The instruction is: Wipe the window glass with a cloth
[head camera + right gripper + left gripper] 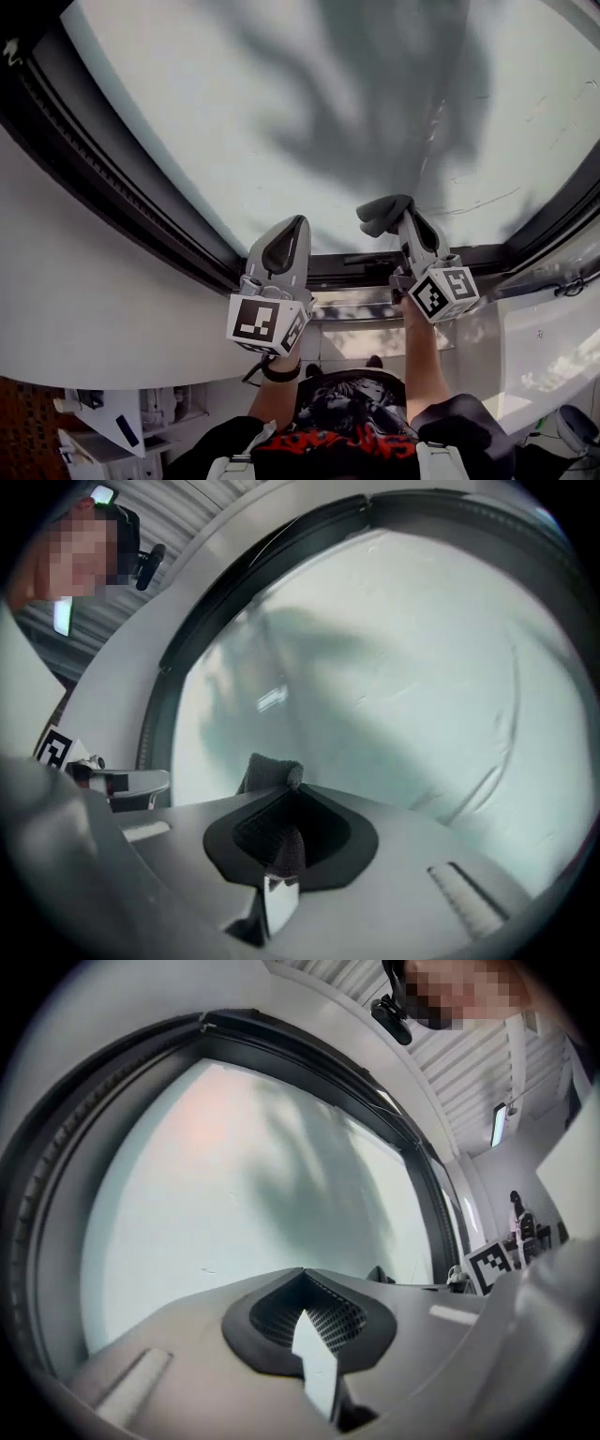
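Head view, forearms raised to window glass, right tongs clamping grey cloth, left tongs closed, empty.

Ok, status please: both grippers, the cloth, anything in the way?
Right gripper shut on grey cloth, close to window glass. Left gripper shut, empty. Nothing blocks the glass.

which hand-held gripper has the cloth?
The right hand-held gripper: a dark grey cloth is pinched between its jaws and sticks out past the tips. The left hand-held gripper is shut with nothing between its jaws.
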Motion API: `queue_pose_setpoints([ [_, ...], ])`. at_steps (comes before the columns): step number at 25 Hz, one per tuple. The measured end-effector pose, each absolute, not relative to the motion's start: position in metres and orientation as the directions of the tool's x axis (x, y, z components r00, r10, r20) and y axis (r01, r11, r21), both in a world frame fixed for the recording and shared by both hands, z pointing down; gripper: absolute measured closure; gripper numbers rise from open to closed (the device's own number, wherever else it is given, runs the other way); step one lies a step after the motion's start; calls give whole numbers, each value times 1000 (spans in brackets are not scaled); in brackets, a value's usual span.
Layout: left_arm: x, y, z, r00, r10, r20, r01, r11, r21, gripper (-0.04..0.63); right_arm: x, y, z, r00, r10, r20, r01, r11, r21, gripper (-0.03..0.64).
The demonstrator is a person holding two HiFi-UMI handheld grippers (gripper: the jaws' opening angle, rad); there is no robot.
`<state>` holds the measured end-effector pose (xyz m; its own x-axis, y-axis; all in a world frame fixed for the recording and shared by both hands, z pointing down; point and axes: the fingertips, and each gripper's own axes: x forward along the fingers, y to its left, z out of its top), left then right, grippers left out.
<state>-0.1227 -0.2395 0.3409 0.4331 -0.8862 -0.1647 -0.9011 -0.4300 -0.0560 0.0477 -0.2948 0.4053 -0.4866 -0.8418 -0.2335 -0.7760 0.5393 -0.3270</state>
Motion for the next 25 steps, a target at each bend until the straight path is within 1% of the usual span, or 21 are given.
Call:
queue_pose_setpoints([
  [5,-42,-248,340,534,-834,-140,-845,-529,-75,615,188,-306,418,-281,-937,-208,-873,339,-351,598],
  [8,2,-253,340,575,-808,-128,-818,-569,-86,615,285,-310,429,-116,-983,-143,-928,159,-336,598],
  [11,39,-252,339,600,-794,-102,-800,-591,-104,615,373,-312,444,43,-997,-64,-939,-18,-345,598],
  [13,56,-252,341,598,-795,-99,-801,-588,-116,614,413,-311,448,107,-993,-48,-936,-84,-341,598],
  [14,61,-251,342,592,-800,-98,-805,-581,-123,615,421,-309,446,114,-992,-55,-937,-90,-338,599],
  [16,68,-251,343,582,-806,-108,-812,-568,-136,615,415,-304,434,88,-991,-101,-934,-47,-354,598],
  [19,54,-254,343,544,-831,-114,-836,-527,-149,615,371,-303,424,-21,-975,-220,-906,112,-409,598],
  [22,13,-251,345,467,-877,-117,-881,-450,-143,615,279,-301,422,-187,-932,-311,-846,314,-432,598],
  [25,-45,-238,340,370,-919,-137,-927,-354,-125,615,146,-286,410,-412,-834,-366,-731,542,-415,598],
])
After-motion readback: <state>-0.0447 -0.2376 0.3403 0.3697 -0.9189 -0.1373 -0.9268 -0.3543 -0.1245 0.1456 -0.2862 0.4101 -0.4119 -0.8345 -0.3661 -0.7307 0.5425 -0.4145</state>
